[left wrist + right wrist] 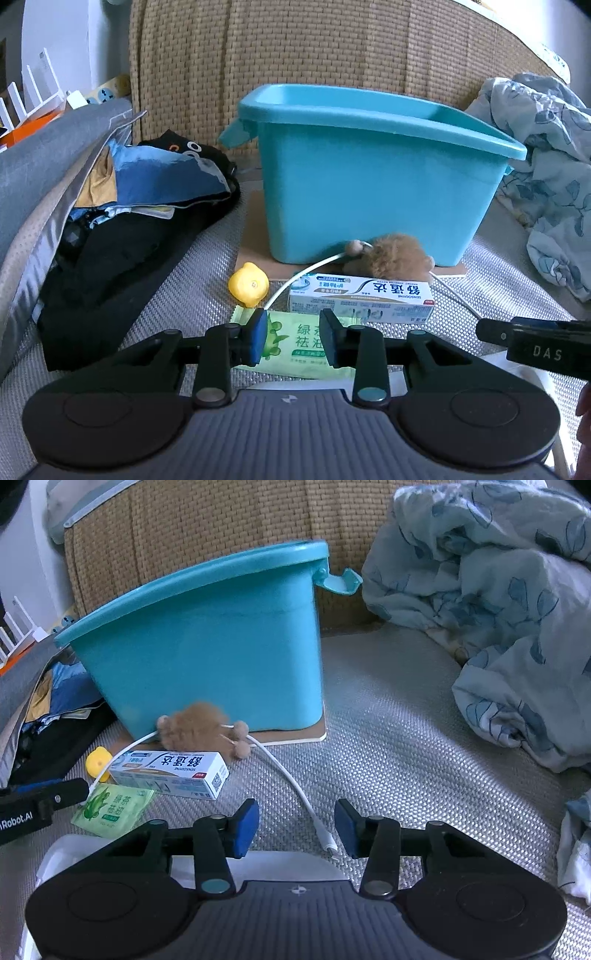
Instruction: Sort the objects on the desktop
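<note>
A pickup is being approached: the left gripper [291, 338], spread and empty, is aimed at the green sachet [295, 341]; the right gripper [297, 825], likewise released, is poised by the white cable [295, 786]. Closure is needed, then transfer to the teal bin [369, 192].

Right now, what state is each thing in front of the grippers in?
teal bin: upright, no lid, contents hidden.
toothpaste box: lying flat, closed.
green packet: flat, sealed.
yellow duck: tipped over.
white cable: loose, unplugged.
plush toy: resting against bin.
left gripper: open, empty.
right gripper: open, empty.
</note>
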Motion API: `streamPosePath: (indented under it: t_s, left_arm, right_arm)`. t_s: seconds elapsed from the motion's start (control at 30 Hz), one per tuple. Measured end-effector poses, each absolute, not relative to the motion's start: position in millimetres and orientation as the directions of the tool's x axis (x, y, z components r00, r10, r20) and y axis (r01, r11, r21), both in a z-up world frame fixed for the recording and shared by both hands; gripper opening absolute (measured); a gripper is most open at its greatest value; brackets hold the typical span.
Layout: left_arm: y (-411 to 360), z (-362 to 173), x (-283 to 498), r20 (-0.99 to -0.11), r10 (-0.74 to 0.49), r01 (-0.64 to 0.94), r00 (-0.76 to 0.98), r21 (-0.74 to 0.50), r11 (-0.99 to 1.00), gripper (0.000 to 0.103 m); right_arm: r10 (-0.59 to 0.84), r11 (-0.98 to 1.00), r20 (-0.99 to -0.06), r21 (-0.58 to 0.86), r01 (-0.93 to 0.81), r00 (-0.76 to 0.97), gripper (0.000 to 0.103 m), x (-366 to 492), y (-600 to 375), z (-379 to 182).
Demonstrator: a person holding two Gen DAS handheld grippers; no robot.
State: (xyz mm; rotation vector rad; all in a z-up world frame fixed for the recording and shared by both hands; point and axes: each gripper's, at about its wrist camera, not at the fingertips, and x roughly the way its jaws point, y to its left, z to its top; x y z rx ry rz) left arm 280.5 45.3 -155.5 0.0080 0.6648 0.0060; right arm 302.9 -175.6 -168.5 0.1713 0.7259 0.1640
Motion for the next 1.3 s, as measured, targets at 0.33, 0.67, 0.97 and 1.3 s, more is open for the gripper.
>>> streamPosePath:
  t_s: [0.33,0.67,0.97,1.3]
  left_arm:
    - [55.0,-155.8,286.7,-0.623,0.003,-0.008,0.782,-0.005,1.0,0.036]
    - [56.3,-160.2,288.0,-0.61,0.019,0.002,0.793,0.033,0.999,0.041]
    - [71.7,-172.7,299.4,-0.652,0.008,-0.009,0.758,0.002,1.0,0.045]
    - [54.9,-183.1,310.8,-0.668,-0.005,0.058,0.744,0.057,0.997,0.044]
  right_arm:
    - [0.238,0.968,-0.656,0.218,-0.122,0.716,0.05,311.1,-170.2,-167.7]
    - [0.225,0.973,-0.65,0.185,-0.136,0.726,0.05,312.3,-165.8,-166.3]
    - [0.232,0.972,-0.659,0.183,-0.147,0.715,0.049,319.1,-167.7,-172.9]
    - [0.24,0.971,-0.678,0.164,-0.175,0.695,0.043,314.7,-179.9,-173.2]
